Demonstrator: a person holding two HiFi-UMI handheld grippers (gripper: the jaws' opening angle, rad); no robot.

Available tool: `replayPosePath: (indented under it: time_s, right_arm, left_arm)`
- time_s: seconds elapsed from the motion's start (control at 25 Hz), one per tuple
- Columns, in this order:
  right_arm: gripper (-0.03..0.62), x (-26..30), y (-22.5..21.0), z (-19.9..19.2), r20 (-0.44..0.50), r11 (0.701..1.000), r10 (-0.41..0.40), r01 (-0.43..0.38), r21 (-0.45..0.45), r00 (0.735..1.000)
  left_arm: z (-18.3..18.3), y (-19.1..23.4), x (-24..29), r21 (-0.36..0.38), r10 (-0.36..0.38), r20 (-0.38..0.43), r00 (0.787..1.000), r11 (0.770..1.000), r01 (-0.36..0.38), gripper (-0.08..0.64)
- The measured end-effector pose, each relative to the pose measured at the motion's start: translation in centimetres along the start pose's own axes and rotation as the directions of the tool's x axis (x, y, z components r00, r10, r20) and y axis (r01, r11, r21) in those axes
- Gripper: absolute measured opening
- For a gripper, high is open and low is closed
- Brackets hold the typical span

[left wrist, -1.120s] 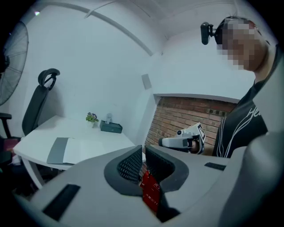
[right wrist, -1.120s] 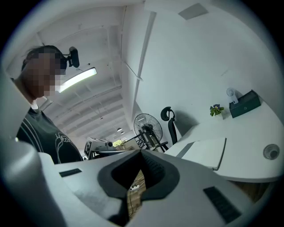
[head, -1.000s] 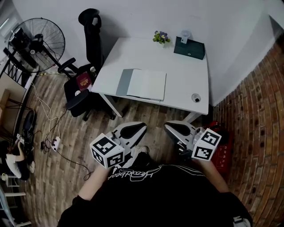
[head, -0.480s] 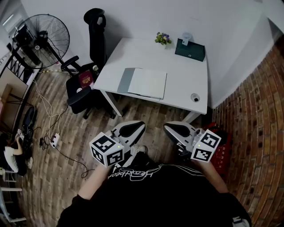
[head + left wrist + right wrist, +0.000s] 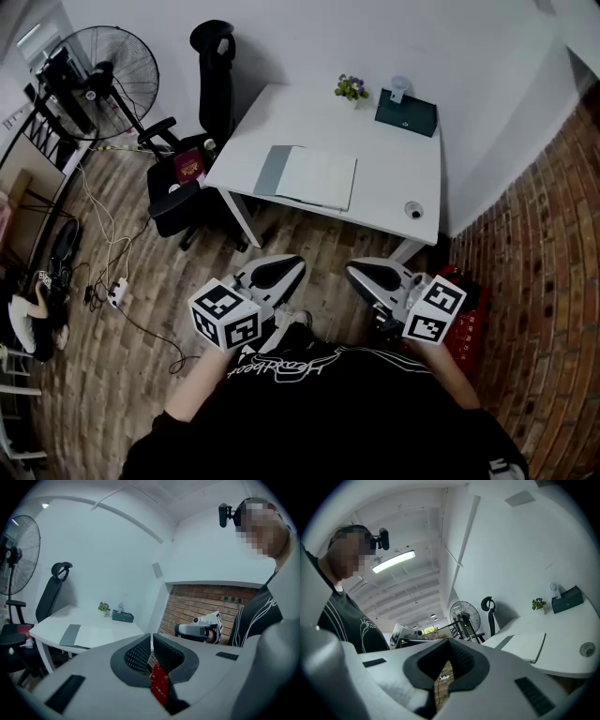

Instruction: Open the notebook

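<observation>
I see even, bright indoor light with only soft shadows under the white table [image 5: 394, 159] in the head view, a glowing ceiling strip light [image 5: 393, 561] at the upper left of the right gripper view, and strong fisheye bending with black corners in both gripper views.

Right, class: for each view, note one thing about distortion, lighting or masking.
Head view: wide-angle bend, so the table looks skewed; the light is even. Left gripper view: a fisheye circle with black corners, and a mosaic patch added at upper right. Right gripper view: the same fisheye, and the ceiling light glares white.
</observation>
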State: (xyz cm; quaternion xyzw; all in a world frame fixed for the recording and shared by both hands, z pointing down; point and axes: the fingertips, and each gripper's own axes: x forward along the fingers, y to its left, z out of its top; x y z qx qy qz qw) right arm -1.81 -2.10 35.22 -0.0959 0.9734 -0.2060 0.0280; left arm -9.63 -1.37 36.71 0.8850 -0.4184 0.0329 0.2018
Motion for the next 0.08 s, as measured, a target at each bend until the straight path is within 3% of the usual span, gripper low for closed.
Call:
replayPosePath:
  time_s: [0.08]
  right_arm:
    - [0.002, -0.20, 0.29, -0.11, 0.001, 1.000, 0.002, -0.002, -0.005, 1.000]
  left_arm:
    - [-0.16, -0.34, -0.20, 0.005, 0.003, 0.001, 1.000, 1.000, -0.003, 0.043]
